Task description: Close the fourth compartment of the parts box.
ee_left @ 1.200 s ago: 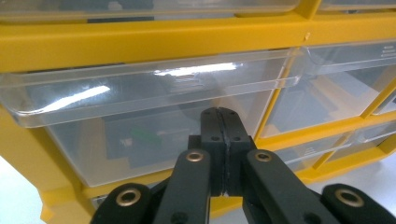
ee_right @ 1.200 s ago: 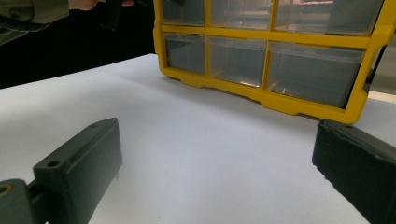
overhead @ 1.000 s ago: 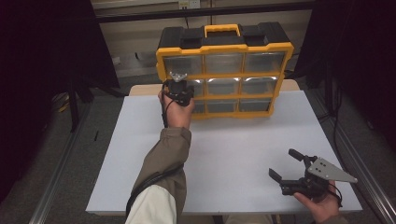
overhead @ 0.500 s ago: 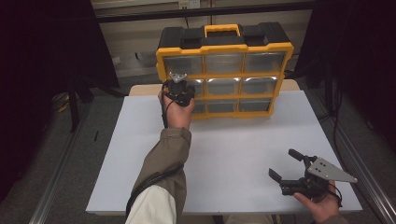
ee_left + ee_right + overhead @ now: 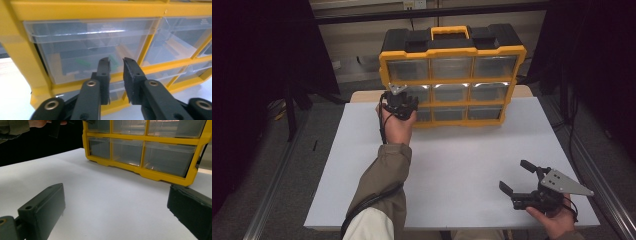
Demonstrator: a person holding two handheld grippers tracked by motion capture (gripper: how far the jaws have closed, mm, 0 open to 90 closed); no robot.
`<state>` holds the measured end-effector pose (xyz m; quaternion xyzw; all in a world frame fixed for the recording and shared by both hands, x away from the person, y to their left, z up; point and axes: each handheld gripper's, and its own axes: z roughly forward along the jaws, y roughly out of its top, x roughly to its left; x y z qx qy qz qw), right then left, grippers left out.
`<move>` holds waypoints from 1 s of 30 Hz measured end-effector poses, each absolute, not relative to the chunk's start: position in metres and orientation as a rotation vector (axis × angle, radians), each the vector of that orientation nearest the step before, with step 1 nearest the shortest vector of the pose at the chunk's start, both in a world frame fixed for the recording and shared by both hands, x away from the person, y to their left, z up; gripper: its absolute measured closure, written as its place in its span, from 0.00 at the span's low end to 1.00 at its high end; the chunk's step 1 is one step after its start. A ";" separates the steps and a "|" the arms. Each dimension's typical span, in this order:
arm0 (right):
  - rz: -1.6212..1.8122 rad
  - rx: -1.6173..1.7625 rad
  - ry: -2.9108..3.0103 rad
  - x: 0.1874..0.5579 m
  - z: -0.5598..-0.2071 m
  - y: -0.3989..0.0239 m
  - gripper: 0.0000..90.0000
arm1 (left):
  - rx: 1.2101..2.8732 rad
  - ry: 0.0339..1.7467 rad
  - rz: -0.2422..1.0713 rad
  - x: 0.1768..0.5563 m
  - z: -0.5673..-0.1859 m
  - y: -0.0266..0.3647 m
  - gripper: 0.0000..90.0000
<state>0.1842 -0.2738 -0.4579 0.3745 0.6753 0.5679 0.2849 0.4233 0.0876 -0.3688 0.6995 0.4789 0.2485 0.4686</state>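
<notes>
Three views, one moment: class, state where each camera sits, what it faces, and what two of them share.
High view: above the table, facing the organiser; forearms, left gripper, right gripper.
Left gripper view: rides the left gripper, fingers slightly apart, nothing between, just been opening, facing a clear drawer.
Right gripper view: rides the right gripper, fingers wide.
All share the organiser.

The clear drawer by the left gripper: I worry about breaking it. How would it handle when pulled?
The clear drawer looks thin-walled and glossy, so probably light and slippery for the fingers. Its overhanging top lip likely gives purchase. The yellow organizer stands upright, so a hard tug might tip it.
</notes>
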 end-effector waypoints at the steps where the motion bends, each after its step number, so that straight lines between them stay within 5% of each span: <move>1: 1.519 1.004 1.806 0.184 -0.458 -0.274 0.02 | 1.710 1.173 0.605 0.422 -0.369 0.088 0.81; 30: 1.520 1.008 1.811 0.185 -0.458 -0.271 0.02 | 1.675 1.079 0.546 0.388 -0.386 0.099 0.28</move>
